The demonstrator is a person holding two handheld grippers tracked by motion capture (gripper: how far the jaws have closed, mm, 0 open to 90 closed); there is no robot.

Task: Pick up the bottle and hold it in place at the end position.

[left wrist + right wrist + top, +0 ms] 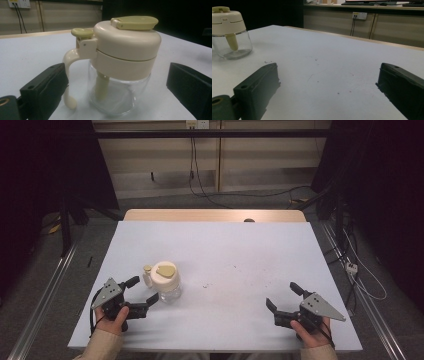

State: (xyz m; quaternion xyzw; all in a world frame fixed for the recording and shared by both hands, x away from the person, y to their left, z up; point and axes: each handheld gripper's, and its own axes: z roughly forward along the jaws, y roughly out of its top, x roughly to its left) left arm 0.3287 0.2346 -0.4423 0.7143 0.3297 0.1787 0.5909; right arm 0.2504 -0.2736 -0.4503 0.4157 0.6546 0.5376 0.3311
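A small glass jar (167, 281) with a cream lid, a side handle and a yellow-green flip cap stands on the white table, left of centre. My left gripper (143, 289) is open right beside it at the near left, jaws spread toward the jar without touching it. In the left gripper view the jar (120, 67) stands close ahead between the two black jaws, its handle toward the left jaw. My right gripper (283, 296) rests open at the near right, nothing between its jaws. In the right gripper view the jar (230, 33) stands far off at the upper left.
The white table top (225, 250) has a few small dark specks near its middle. A wooden edge (215, 215) runs along the far side. Cables hang on the wall beyond, and metal rails flank the table on the floor.
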